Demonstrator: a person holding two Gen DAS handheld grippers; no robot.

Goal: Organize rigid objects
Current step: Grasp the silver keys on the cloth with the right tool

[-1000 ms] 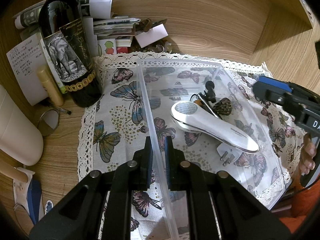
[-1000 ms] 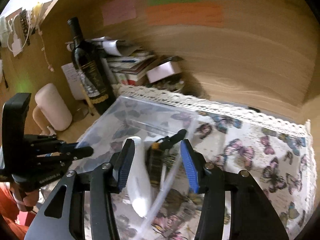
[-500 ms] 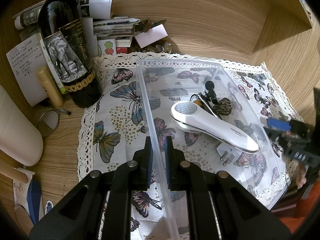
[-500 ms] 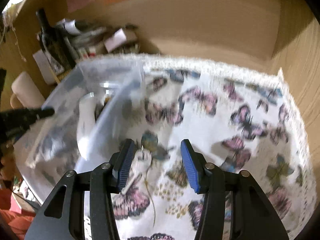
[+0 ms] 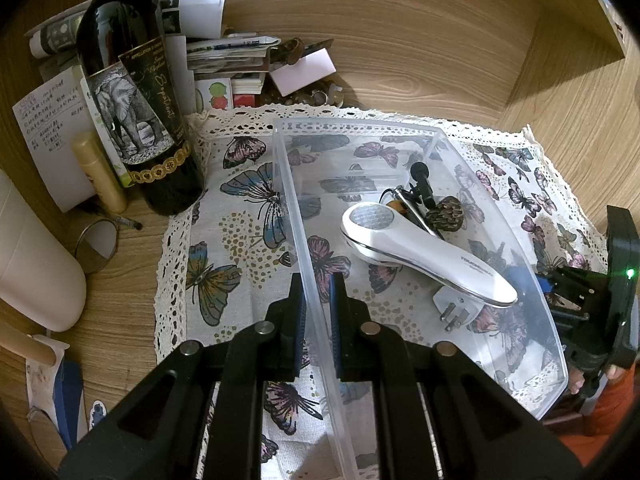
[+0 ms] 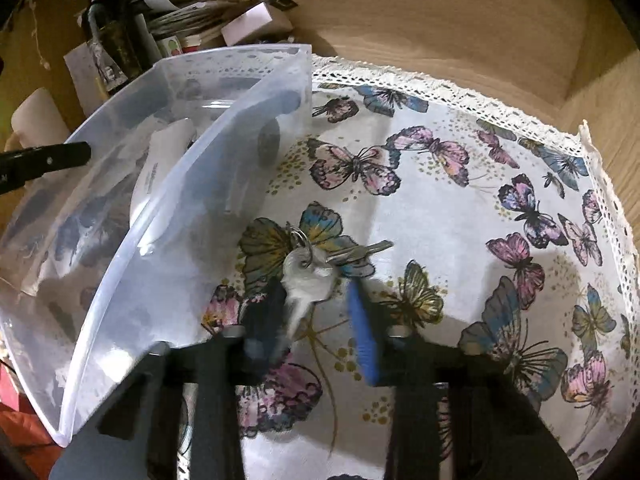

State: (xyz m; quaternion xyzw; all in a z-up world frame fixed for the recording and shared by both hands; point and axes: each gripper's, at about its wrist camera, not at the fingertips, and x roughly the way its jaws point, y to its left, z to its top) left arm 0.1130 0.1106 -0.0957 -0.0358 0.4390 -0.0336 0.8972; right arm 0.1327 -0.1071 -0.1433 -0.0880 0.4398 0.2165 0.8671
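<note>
A clear plastic bin (image 5: 436,136) stands on a butterfly cloth (image 5: 240,248). In it lie a white handheld device (image 5: 424,256), a white plug (image 5: 452,308) and a small dark bundle with a pine cone (image 5: 444,212). My left gripper (image 5: 318,308) is shut on the bin's left wall. In the right wrist view the bin (image 6: 224,128) is at left and a bunch of keys on a ring (image 6: 316,268) lies on the cloth (image 6: 460,220). My right gripper (image 6: 316,320) is open, its fingers on either side of the keys.
A dark wine bottle (image 5: 136,92) stands left of the bin beside a stack of papers (image 5: 224,60), a note sheet (image 5: 52,132), a tan tube (image 5: 100,172) and a white cylinder (image 5: 32,264). Wooden walls close in behind and right.
My right gripper has swung away from above the bin, down and to the right, and now straddles the keys on the cloth. My left gripper has kept its hold on the bin wall.
</note>
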